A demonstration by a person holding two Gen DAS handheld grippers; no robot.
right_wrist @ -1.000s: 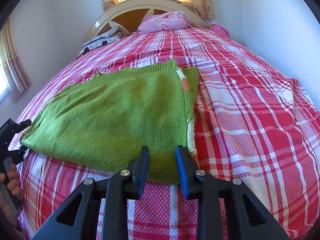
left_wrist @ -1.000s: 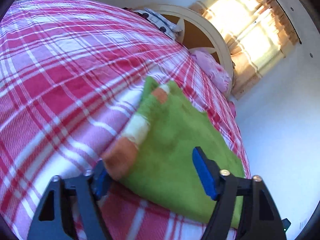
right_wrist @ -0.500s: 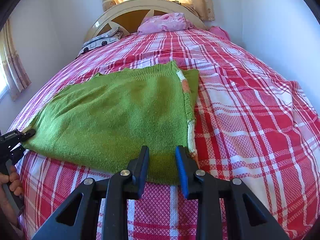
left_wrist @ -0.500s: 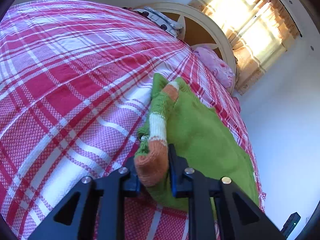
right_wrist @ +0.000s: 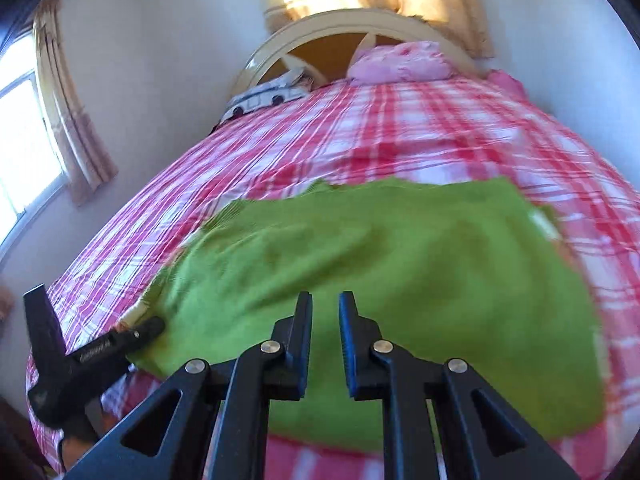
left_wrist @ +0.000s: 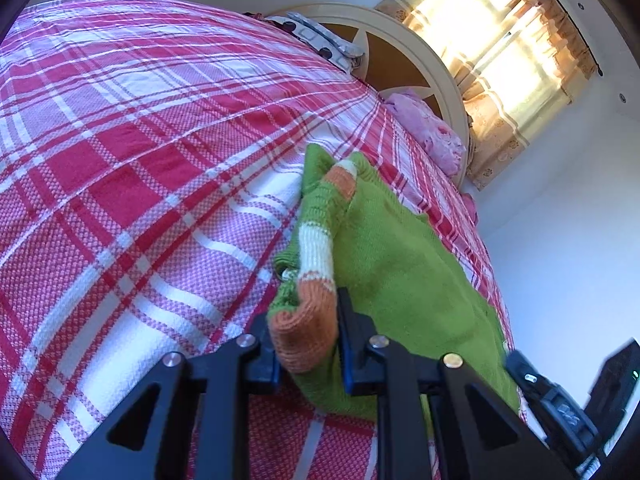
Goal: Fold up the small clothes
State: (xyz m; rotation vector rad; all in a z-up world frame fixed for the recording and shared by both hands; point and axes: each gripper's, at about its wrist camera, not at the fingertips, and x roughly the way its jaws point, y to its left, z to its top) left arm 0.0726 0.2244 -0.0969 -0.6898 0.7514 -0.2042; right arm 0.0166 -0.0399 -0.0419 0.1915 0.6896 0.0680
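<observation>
A green knitted sweater [left_wrist: 400,264] lies spread flat on the bed. Its folded-in sleeve [left_wrist: 316,244] has white and orange bands. My left gripper [left_wrist: 306,320] is shut on the sleeve's orange cuff [left_wrist: 308,340] at the near left corner. It shows in the right wrist view as the black left gripper [right_wrist: 136,334] at the sweater's corner. My right gripper [right_wrist: 326,298] hovers over the near edge of the sweater [right_wrist: 360,248]. Its jaws are closing to a narrow gap with nothing between them. A black part of the right gripper [left_wrist: 532,380] shows at the lower right.
The bed cover [left_wrist: 140,160] is a red, pink and white plaid. At the far end stand a cream arched headboard [left_wrist: 404,36], a pink pillow [left_wrist: 428,128] and a patterned pillow [left_wrist: 320,36]. A curtained window [left_wrist: 500,40] is behind. A white wall runs along the right.
The left gripper shut on the orange cuff in the first half second and has held still since. The right gripper has swung left over the sweater, blurring its view, and its jaws have narrowed.
</observation>
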